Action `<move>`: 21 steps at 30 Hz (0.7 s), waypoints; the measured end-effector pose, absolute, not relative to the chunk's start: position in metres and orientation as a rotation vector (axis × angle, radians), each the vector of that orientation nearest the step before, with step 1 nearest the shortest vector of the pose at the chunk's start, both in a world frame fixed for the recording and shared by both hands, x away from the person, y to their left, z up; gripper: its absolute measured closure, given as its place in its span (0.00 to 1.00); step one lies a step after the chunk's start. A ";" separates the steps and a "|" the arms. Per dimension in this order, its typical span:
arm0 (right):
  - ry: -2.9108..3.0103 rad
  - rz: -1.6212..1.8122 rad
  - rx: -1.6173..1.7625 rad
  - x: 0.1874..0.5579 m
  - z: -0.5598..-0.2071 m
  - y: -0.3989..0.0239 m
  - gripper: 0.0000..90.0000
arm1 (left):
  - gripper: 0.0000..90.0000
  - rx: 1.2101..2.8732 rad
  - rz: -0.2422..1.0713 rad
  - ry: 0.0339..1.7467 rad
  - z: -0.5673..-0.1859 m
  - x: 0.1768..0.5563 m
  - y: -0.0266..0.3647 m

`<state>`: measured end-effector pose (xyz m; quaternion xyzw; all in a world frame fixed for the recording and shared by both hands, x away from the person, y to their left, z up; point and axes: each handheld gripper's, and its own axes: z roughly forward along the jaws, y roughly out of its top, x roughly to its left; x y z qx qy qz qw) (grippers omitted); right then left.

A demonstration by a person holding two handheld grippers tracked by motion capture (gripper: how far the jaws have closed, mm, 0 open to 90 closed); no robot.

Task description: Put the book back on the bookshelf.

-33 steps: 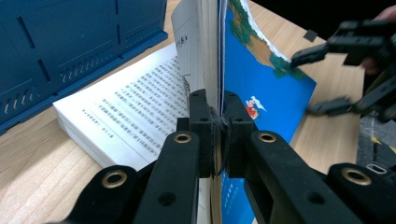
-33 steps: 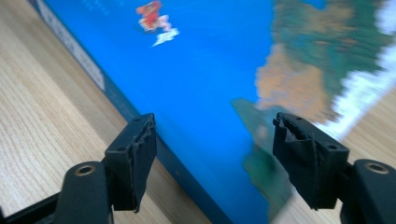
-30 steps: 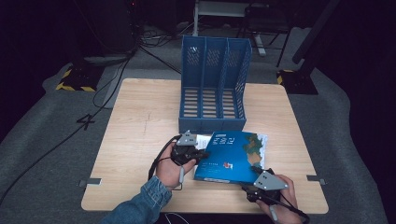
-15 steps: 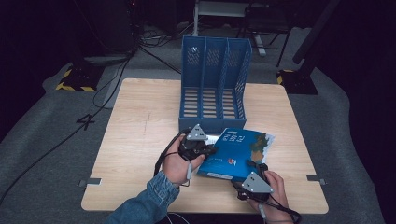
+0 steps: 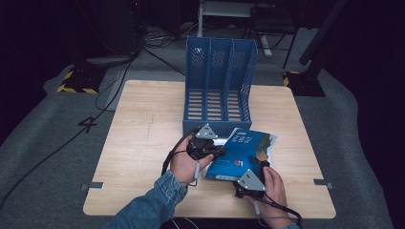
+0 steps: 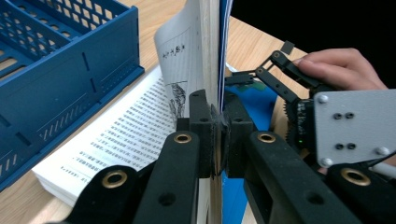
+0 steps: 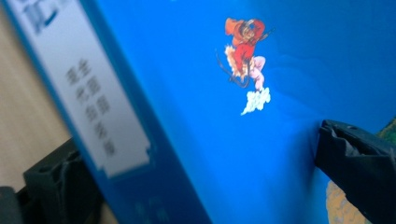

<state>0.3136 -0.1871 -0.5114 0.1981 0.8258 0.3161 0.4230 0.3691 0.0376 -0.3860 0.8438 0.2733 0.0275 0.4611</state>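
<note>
High view: blue book [image 5: 241, 152] lower centre on counter [image 5: 143, 143], left tool [image 5: 210, 148] and right tool [image 5: 250, 174] on it; left gripper view: left tool [image 6: 219, 135] clamps cover only, could tear; right gripper view: right tool [image 7: 210, 186] straddles book [image 7: 224, 130], likely slips.

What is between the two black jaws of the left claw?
In the left gripper view, the left claw is shut on the blue paperback book: its cover and a few pages stand on edge between the jaws.
</note>
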 end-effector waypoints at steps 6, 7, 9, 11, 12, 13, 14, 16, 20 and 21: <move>2.032 0.800 0.541 0.321 -0.514 -0.185 0.00 | 0.95 2.073 0.044 0.690 -0.391 0.375 0.038; 2.032 0.800 0.541 0.321 -0.514 -0.185 0.00 | 0.95 2.073 0.044 0.690 -0.391 0.375 0.038; 2.027 0.799 0.535 0.325 -0.515 -0.183 0.00 | 0.95 2.074 0.038 0.703 -0.392 0.376 0.039; 2.026 0.798 0.532 0.327 -0.515 -0.182 0.00 | 0.95 2.076 0.043 0.709 -0.394 0.376 0.039; 2.024 0.798 0.524 0.328 -0.515 -0.181 0.00 | 0.95 2.074 0.046 0.710 -0.394 0.376 0.040; 2.024 0.798 0.524 0.328 -0.515 -0.181 0.00 | 0.95 2.074 0.046 0.710 -0.394 0.376 0.040; 2.023 0.798 0.514 0.328 -0.515 -0.181 0.00 | 0.95 2.073 0.049 0.712 -0.395 0.376 0.040; 2.013 0.797 0.492 0.328 -0.516 -0.180 0.00 | 0.95 2.072 0.053 0.718 -0.395 0.376 0.040; 2.005 0.798 0.462 0.329 -0.516 -0.179 0.00 | 0.95 2.075 0.062 0.718 -0.396 0.376 0.040; 2.003 0.799 0.456 0.329 -0.517 -0.179 0.00 | 0.95 2.078 0.063 0.718 -0.396 0.376 0.040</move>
